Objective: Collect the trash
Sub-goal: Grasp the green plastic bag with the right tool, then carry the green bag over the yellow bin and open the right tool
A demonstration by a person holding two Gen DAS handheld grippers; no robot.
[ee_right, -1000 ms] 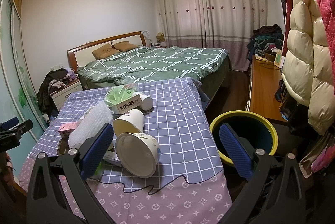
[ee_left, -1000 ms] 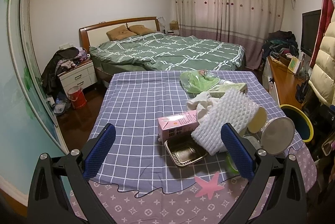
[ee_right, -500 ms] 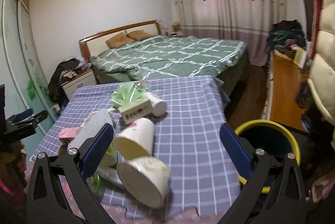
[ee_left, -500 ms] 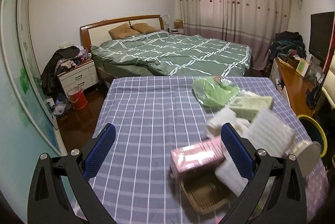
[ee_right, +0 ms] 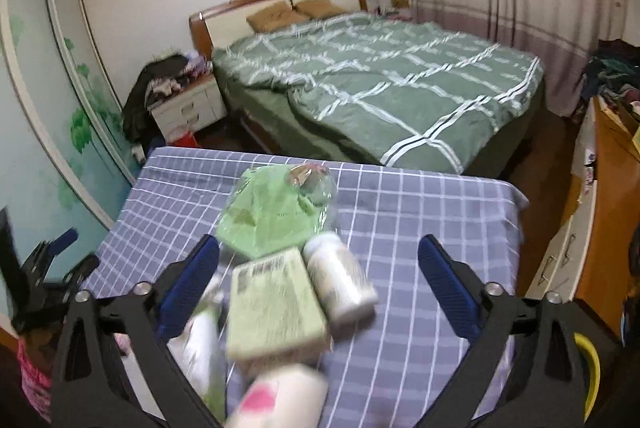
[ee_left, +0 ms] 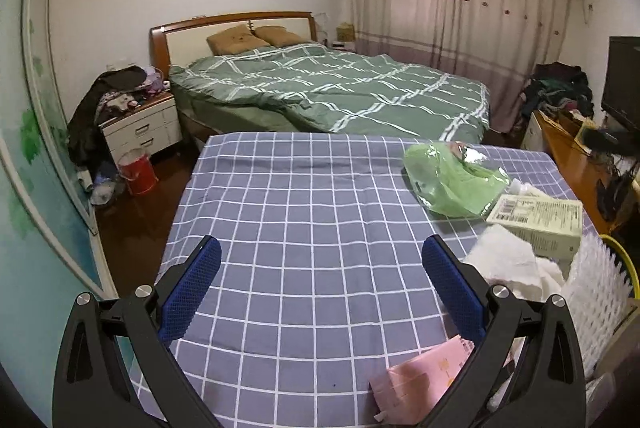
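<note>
Hovering over the checked desk [ee_left: 304, 211], the left tool [ee_left: 320, 284] gapes wide and empty; so does the right tool [ee_right: 318, 282]. Trash lies at the desk's right: green bag [ee_left: 448, 183], pale green box [ee_left: 540, 218], pink carton [ee_left: 420, 384], white bottle [ee_right: 340, 278].

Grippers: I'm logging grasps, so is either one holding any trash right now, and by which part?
Nothing is held. The left gripper and right gripper are both open above the table.

Bag [ee_right: 276, 216] behind box [ee_right: 276, 308] (bottle [ee_right: 340, 284] beside)
</note>
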